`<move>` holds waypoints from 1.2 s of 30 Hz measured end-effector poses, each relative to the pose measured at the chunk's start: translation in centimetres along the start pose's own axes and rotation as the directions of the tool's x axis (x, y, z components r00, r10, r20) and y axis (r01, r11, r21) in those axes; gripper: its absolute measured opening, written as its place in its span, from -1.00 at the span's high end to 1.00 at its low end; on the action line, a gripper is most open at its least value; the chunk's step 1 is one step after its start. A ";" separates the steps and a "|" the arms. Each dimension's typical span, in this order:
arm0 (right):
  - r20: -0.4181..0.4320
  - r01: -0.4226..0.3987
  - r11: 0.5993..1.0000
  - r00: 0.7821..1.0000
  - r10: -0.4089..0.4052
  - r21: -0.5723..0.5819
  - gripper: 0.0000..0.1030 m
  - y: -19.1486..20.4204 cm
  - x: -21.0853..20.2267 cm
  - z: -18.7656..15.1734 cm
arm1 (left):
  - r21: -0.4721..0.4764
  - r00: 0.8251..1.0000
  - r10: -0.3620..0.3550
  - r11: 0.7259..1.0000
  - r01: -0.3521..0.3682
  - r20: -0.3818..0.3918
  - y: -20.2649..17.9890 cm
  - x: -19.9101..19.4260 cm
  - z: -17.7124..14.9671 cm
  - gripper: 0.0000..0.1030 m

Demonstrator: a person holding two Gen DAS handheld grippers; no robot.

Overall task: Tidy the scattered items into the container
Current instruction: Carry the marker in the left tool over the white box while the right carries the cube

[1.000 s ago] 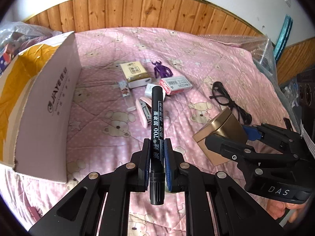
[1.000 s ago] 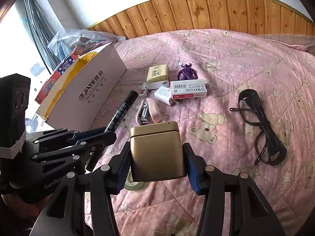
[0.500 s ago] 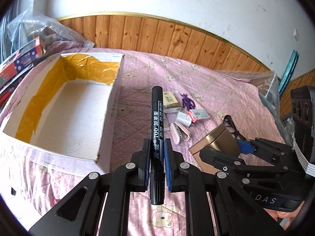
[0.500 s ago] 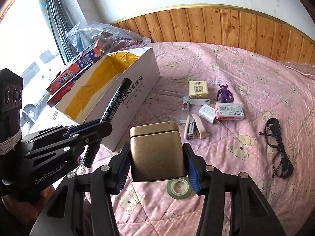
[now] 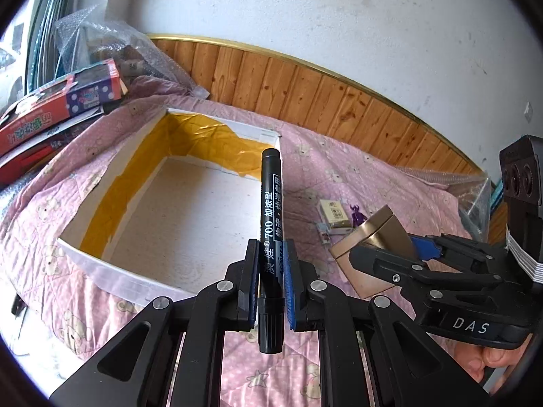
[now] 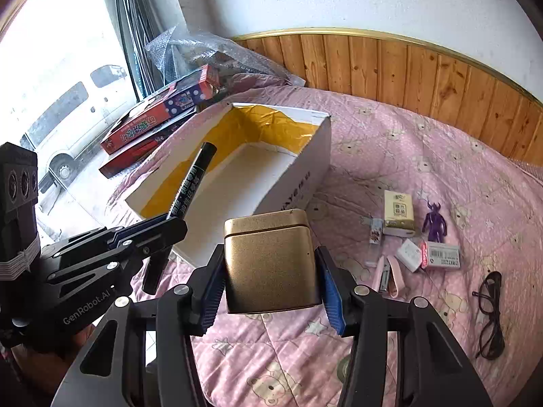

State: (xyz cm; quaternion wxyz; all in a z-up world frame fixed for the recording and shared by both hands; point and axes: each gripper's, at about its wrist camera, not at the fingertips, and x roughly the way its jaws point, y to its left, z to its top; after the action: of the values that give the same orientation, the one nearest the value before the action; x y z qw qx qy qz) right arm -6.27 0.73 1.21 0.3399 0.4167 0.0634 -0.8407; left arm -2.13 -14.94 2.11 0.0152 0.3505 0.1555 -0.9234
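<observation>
We see a black marker [image 5: 270, 224] and a gold tin [image 6: 271, 264] held in the air. The open white box [image 6: 305, 166], yellow inside, sits on the bed.

a bed under a pink quilted cover printed with bears [image 6: 424, 142]

an open white cardboard box lined with yellow foil [image 6: 298, 176] sits on the cover. to the right of the box lie a cream carton [image 6: 398, 208], a purple figurine [image 6: 434, 222], a small white box [image 6: 410, 254], a red-edged staple box [image 6: 441, 254], a pink nail clipper [image 6: 388, 274] and, farthest from the box, black glasses [image 6: 490, 315].
</observation>
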 end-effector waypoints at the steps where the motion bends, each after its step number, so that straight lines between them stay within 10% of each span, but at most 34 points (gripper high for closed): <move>1: 0.000 -0.005 1.000 1.000 0.005 -0.009 -0.01 0.4 0.2 0.6 | -0.010 1.000 0.001 1.000 -0.001 0.005 0.6 -0.1 0.3 0.75; 36: -0.161 -0.091 0.989 0.984 0.072 -0.116 -0.01 4.7 12.1 11.2 | -0.151 0.991 0.034 0.987 -0.054 -0.132 10.6 6.3 7.4 0.75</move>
State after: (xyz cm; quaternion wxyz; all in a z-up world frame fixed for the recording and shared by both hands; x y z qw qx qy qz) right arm -15.84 -13.49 0.27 0.3930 0.4619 0.1243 -0.7853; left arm -10.16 -26.69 0.28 0.0524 0.4108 0.2194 -0.8834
